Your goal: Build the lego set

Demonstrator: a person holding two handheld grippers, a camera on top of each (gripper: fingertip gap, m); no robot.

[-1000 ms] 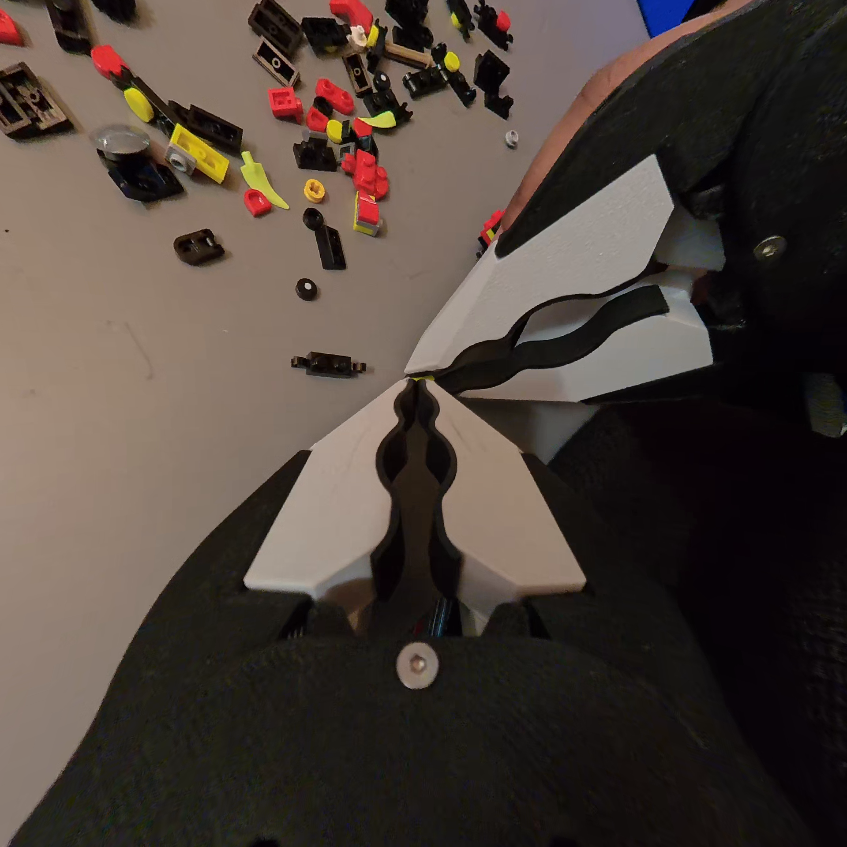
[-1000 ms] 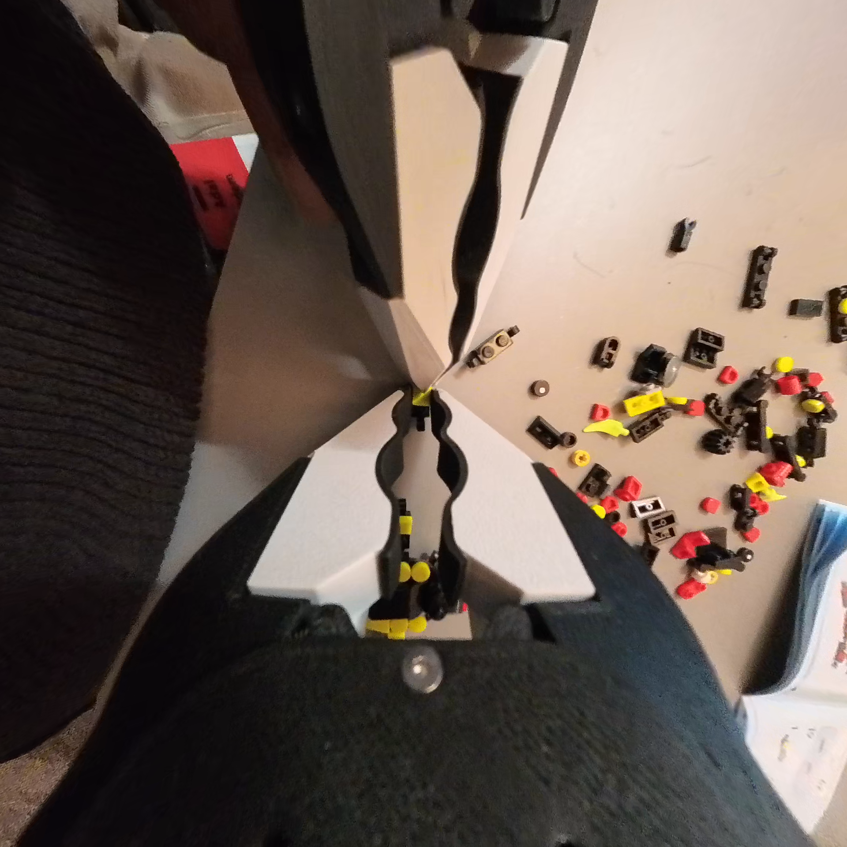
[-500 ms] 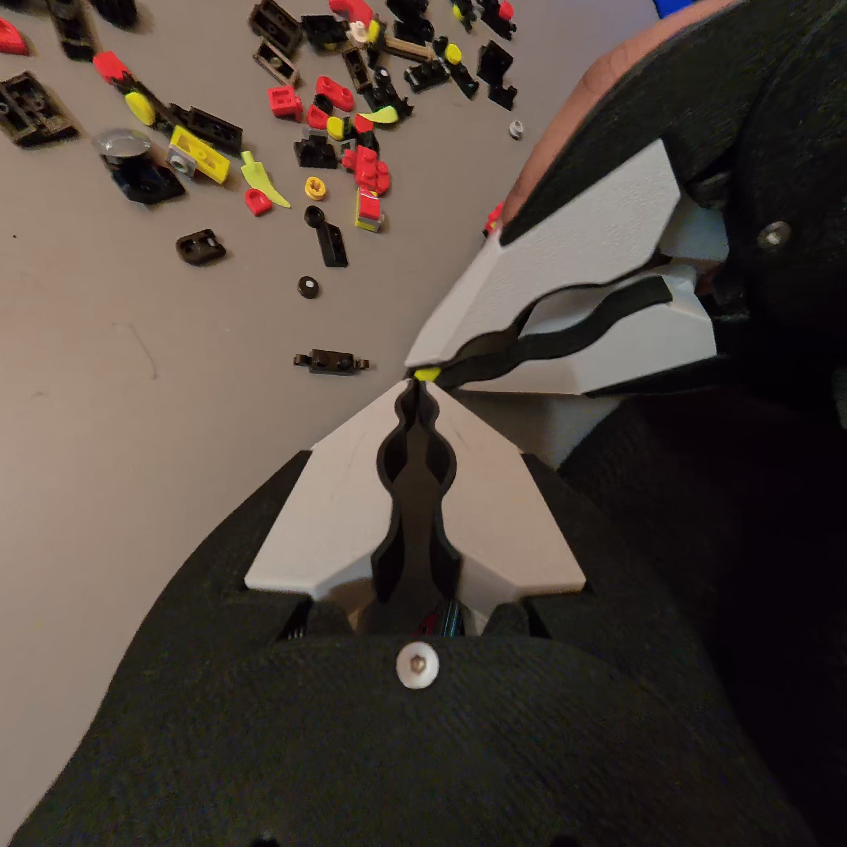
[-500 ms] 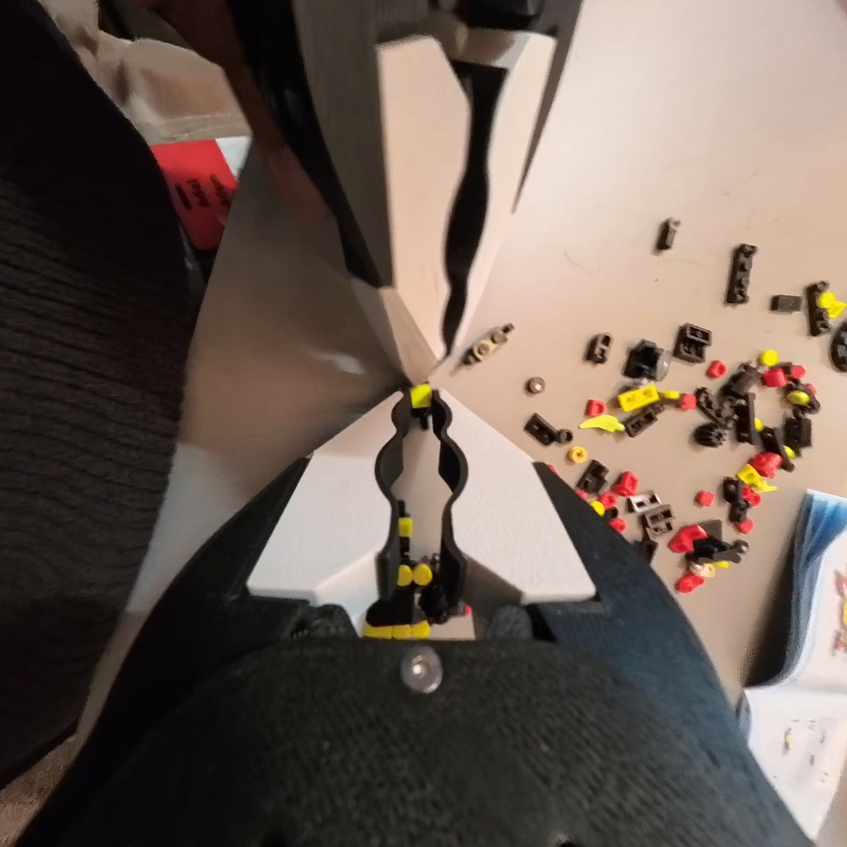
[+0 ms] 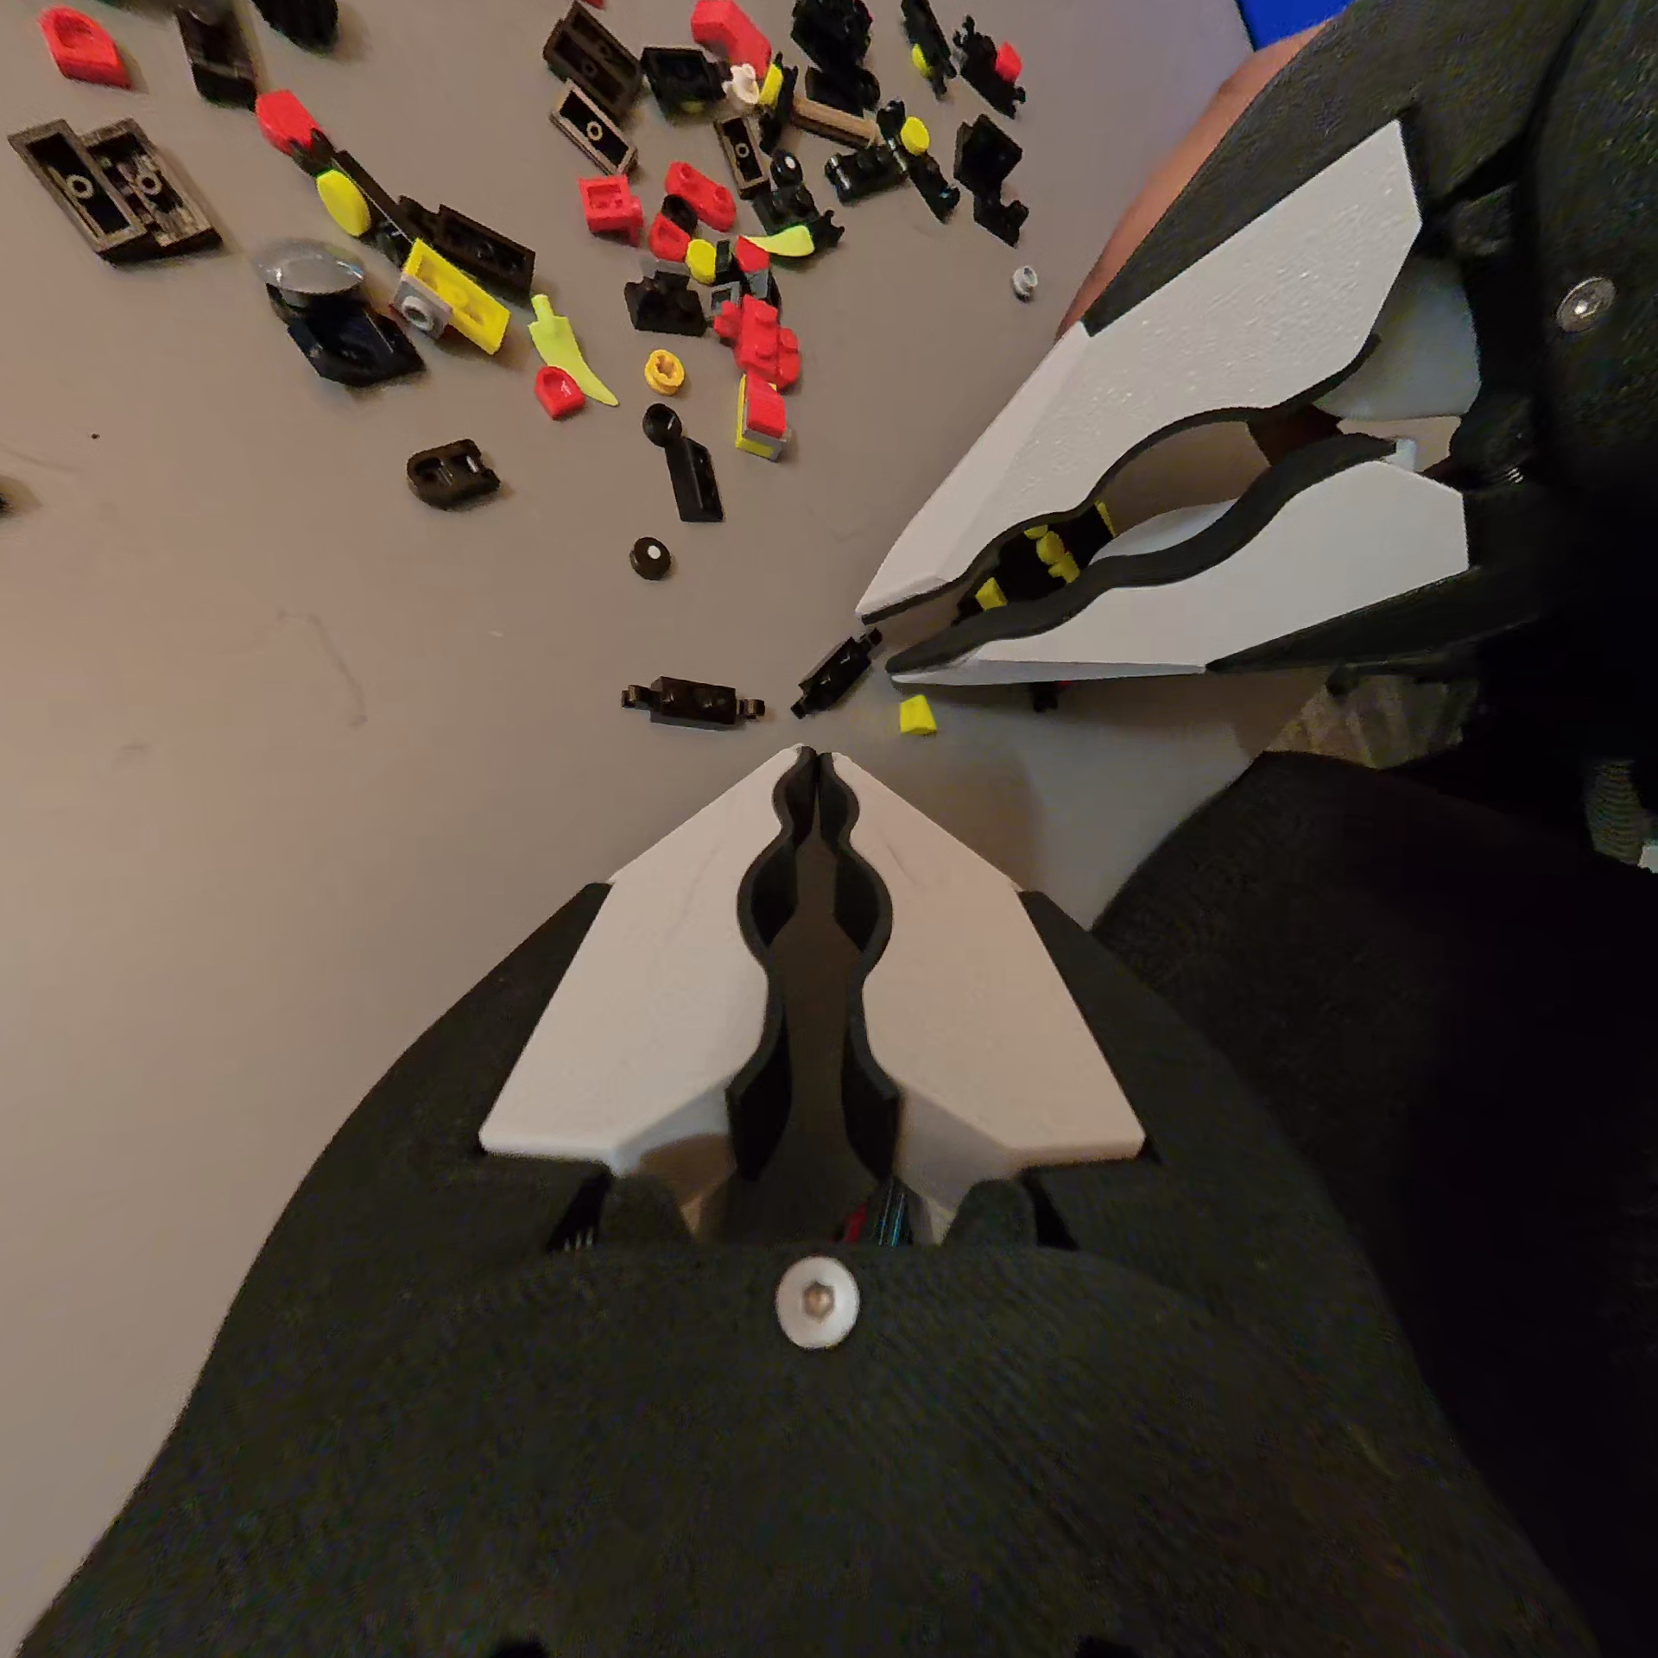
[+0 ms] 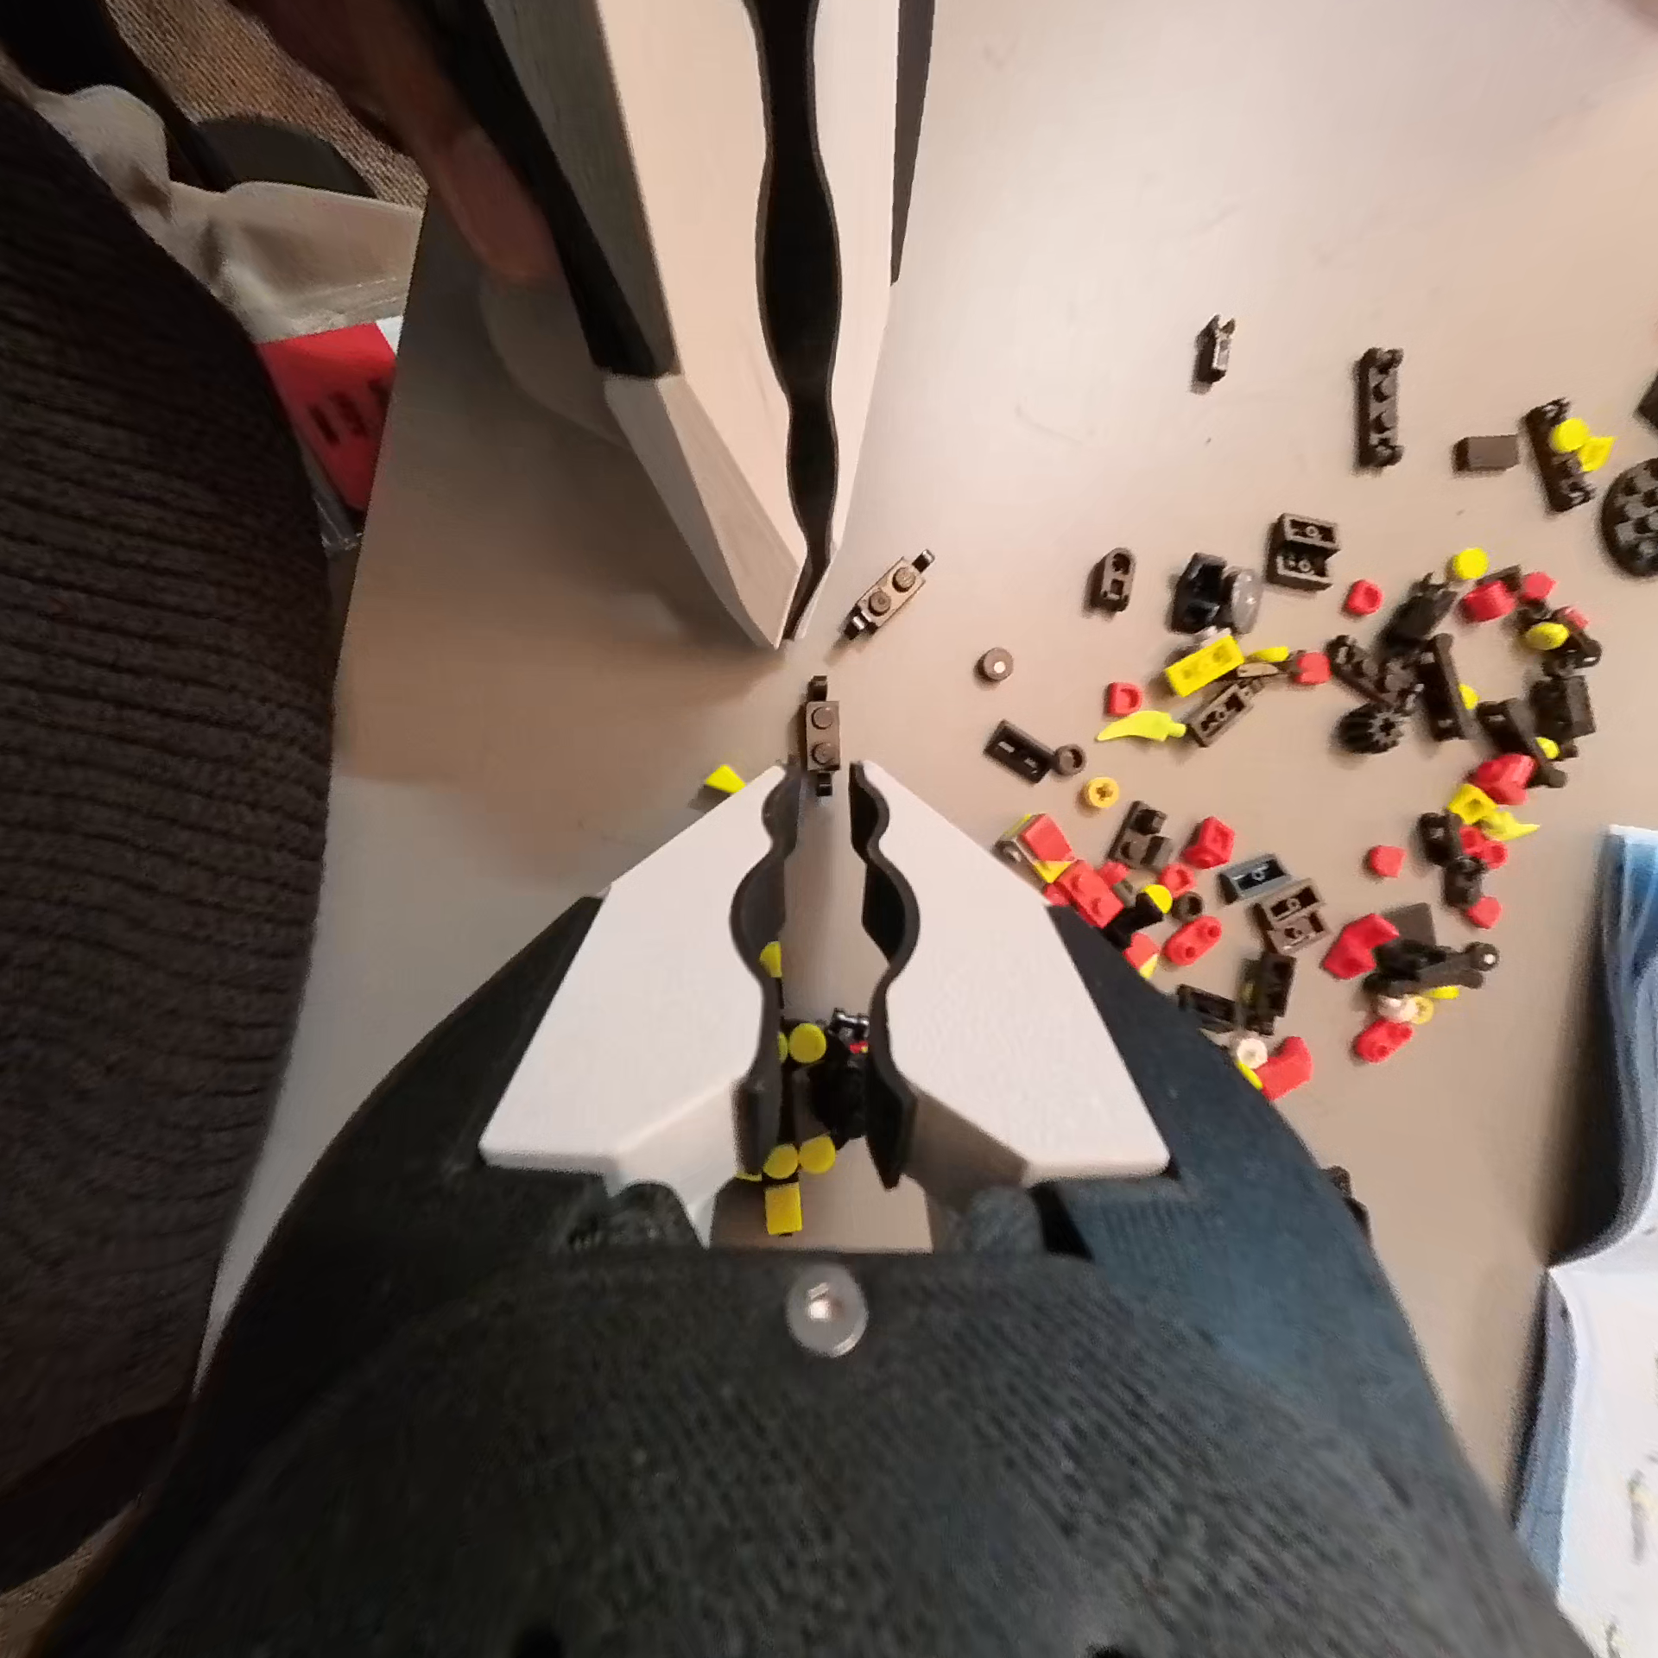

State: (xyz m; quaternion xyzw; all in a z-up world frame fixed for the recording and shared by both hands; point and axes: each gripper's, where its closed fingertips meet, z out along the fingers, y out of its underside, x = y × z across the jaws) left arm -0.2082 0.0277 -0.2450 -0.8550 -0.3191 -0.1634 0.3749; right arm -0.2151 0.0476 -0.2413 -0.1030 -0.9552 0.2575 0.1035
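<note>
Two hand-held grippers have drawn apart since half a second ago: the left hand-held gripper (image 5: 815, 758) stays clenched on nothing, while the right hand-held gripper (image 6: 825, 776) has released. A yellow wedge (image 5: 917, 716) and black plate (image 6: 821, 731) now lie on the tabletop (image 5: 269, 718) at frame centre, and the black-yellow build (image 6: 812, 1086) sits loose between the right fingers.

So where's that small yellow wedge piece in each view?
Left wrist view: yellow wedge on the table, just right of the left fingers' tips.
Right wrist view: yellow wedge partly hidden beside the left finger's tip.
Shared landmark: the short black plate nearby.
</note>
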